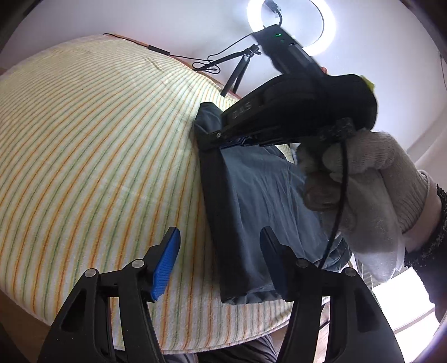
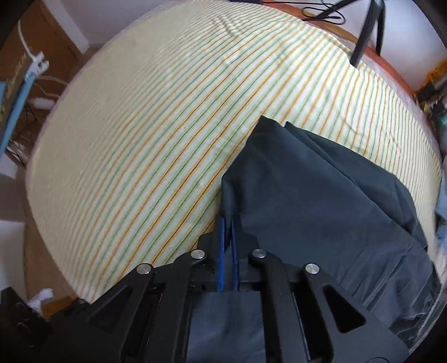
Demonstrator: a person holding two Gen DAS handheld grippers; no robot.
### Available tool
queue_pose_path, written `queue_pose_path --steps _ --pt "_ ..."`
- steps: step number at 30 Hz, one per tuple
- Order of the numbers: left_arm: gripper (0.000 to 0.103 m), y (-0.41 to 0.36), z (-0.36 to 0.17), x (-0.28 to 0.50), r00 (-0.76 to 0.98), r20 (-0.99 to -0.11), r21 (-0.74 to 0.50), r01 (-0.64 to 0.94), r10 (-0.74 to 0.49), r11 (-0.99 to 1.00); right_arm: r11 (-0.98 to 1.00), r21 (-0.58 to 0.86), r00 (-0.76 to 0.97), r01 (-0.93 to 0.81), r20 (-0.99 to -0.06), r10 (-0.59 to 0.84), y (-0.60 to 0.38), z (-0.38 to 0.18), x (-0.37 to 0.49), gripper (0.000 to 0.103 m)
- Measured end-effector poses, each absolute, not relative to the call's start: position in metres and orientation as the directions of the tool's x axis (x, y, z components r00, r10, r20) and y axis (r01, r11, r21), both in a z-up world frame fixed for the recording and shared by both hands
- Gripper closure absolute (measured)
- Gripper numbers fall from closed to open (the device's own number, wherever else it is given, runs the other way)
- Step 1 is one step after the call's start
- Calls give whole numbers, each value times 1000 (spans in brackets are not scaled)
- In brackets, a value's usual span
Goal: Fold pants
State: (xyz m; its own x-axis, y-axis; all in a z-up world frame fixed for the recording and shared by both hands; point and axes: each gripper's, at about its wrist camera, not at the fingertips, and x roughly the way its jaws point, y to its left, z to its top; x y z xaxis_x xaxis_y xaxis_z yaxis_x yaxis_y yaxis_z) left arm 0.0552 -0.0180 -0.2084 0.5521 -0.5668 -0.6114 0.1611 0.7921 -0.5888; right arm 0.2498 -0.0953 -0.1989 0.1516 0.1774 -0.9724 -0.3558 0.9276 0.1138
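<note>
Surface: striped cloth [image 1: 92, 145] w/ orange + green lines covers the table; wood edge of table [image 2: 374, 54] shows at far right in right wrist view.
Pants: 1 pair, dark blue-grey pants [image 1: 251, 201], lying on right part of the cloth, one end reaching the near cloth edge; in right wrist view the pants [image 2: 321, 201] spread to the right and near side, several layers stacked.
Left tongs: left gripper [image 1: 220, 262] jaws wide apart, holding nothing; blue pad over bare cloth, other finger over the pants' near part. Whether it touches the fabric: can't tell.
Right tongs: right gripper [image 2: 229, 240] jaws pressed together on a fold of the pants, fabric sandwiched btwn the 2 blue pads.
Left view only: right tongs' black body seen from outside, white knit glove [image 1: 371, 178] on the hand holding it, ring light [image 1: 290, 25] on ceiling, 1 tripod [image 1: 240, 69] w/ black cable [image 1: 167, 54] at far edge.
Right view only: pinch itself up close; cardboard box [image 2: 16, 69] + white cords on floor at left; clutter far right, too blurred to name.
Count: 2 tongs, 1 pants, 1 cloth, 1 glove seen, 1 tripod, 1 light.
</note>
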Motion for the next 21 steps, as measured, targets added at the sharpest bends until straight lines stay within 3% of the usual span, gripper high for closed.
queue_pose_path --steps 7,9,10,12,13,14,15,16,21 --pt "48 -50 -219 68 515 -584 -625 209 -628 752 921 240 170 -306 -938 301 -134 -169 254 100" --pt "67 -51 -222 69 519 -568 -648 196 -638 736 913 250 159 -323 -936 313 -134 -166 253 100" --pt "84 -51 -223 70 516 -569 -652 193 -641 733 909 245 153 -336 -939 309 -130 -164 253 100" --pt "92 -53 -220 67 530 -566 -634 209 -632 744 915 229 144 -331 -946 289 -128 -163 256 98" --pt "94 -60 -219 69 534 -566 -624 221 -629 750 916 234 131 -325 -948 289 -127 -164 259 94" --pt "95 -62 -215 68 539 -566 -612 233 -624 756 920 239 121 -311 -950 288 -124 -164 260 77" --pt "95 -63 -214 67 545 -565 -601 243 -620 761 923 242 115 -300 -951 286 -118 -166 258 52" --pt "95 -64 -212 66 548 -561 -595 253 -620 763 924 242 112 -296 -952 285 -114 -167 261 43" --pt "95 -73 -207 70 563 -554 -572 278 -613 772 936 147 96 -319 -978 186 -88 -183 265 41"
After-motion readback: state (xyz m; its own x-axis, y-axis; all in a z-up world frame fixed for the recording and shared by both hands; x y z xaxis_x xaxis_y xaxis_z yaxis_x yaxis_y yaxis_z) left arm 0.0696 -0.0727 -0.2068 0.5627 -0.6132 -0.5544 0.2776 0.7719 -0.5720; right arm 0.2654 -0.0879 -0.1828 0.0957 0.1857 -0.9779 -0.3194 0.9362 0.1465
